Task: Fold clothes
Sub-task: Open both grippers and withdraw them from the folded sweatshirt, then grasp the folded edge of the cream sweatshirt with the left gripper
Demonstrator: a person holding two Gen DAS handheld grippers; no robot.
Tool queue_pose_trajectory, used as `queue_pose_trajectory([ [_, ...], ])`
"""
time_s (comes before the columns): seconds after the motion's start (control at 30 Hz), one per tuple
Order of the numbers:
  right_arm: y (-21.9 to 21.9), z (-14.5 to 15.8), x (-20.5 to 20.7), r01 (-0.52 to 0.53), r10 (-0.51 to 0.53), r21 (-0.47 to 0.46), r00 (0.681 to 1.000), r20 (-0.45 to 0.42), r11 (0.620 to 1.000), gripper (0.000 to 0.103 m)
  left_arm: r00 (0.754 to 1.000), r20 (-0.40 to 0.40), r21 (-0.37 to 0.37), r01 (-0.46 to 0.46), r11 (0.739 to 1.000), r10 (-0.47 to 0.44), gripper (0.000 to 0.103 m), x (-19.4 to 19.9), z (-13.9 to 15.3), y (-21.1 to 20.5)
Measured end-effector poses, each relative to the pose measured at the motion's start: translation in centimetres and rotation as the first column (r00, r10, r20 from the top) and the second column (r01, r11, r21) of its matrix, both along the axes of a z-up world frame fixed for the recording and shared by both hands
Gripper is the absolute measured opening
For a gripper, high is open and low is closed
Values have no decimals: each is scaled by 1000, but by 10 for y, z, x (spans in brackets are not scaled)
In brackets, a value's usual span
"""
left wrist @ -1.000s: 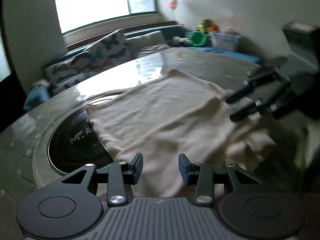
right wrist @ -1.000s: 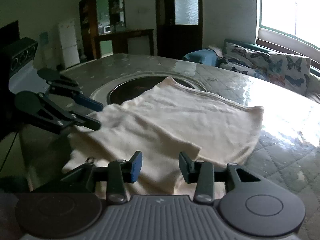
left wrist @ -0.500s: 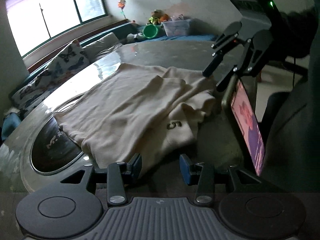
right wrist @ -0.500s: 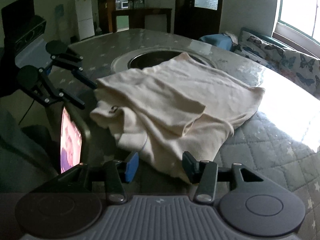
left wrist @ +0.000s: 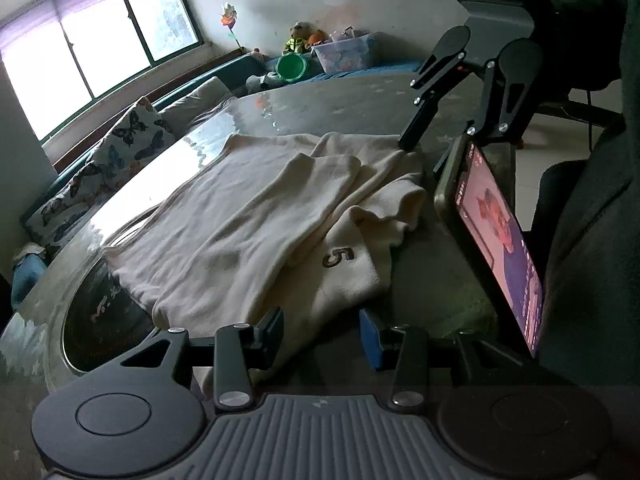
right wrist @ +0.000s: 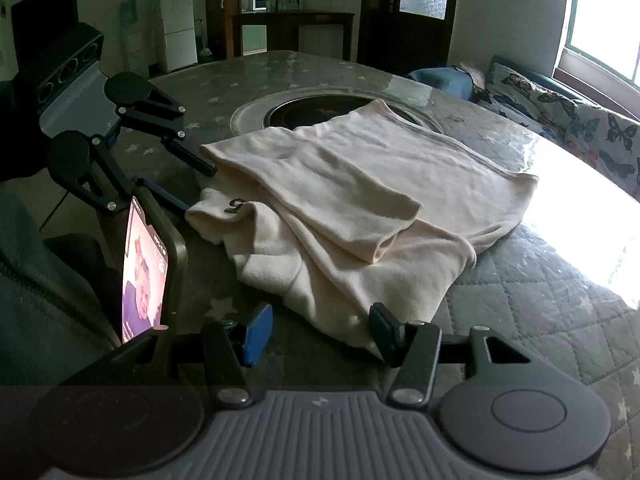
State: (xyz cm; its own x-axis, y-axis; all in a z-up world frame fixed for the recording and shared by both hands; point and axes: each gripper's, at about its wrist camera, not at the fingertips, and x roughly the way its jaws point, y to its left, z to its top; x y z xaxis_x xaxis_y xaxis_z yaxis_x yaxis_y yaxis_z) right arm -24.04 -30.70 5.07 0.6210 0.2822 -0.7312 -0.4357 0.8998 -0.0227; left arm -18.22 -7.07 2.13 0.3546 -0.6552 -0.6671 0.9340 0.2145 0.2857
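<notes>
Left tool (left wrist: 320, 332) jaws closing, cloth edge between pads, not pinched. Right tool (right wrist: 316, 332) jaws opening, garment hem just ahead, nothing gripped. Desk (right wrist: 540, 292) under both tools, quilted cover, round dark inset (left wrist: 100, 320) ahead-left of left tool. Cream shirt (left wrist: 248, 216) spread on desk ahead of tools, sleeve folded across body, "5" mark near edge. Phone (left wrist: 500, 240) propped upright, right of left tool.

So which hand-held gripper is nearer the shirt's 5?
Left. The left hand-held gripper, closing around the shirt edge, is just short of the 5; the right hand-held gripper, opening around the opposite edge, is farther.
</notes>
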Motion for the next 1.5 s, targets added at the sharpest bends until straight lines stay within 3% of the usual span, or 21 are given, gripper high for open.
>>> queue_pose_trajectory([
  [0.07,-2,1,-2,-2,2,2,1000,1,1000,55,1000,1,-2,-7,1000,7,24,-1,0,-1],
  [0.23,-3,3,-5,-11,11,-5,1000,6,1000,56,999,-8,-37,-35,999,34,13,2,6,-1],
  [0.6,2,0,-7,-33,34,-50,999,13,998,57,994,-31,-98,-109,989,106,12,23,13,-8],
  [0.7,4,0,-7,-50,51,-60,999,20,997,66,994,-33,-102,-108,989,106,12,27,13,-12],
  [1.5,13,-1,-8,-111,115,-72,992,47,991,66,986,-93,-106,-145,984,135,13,46,8,-20],
])
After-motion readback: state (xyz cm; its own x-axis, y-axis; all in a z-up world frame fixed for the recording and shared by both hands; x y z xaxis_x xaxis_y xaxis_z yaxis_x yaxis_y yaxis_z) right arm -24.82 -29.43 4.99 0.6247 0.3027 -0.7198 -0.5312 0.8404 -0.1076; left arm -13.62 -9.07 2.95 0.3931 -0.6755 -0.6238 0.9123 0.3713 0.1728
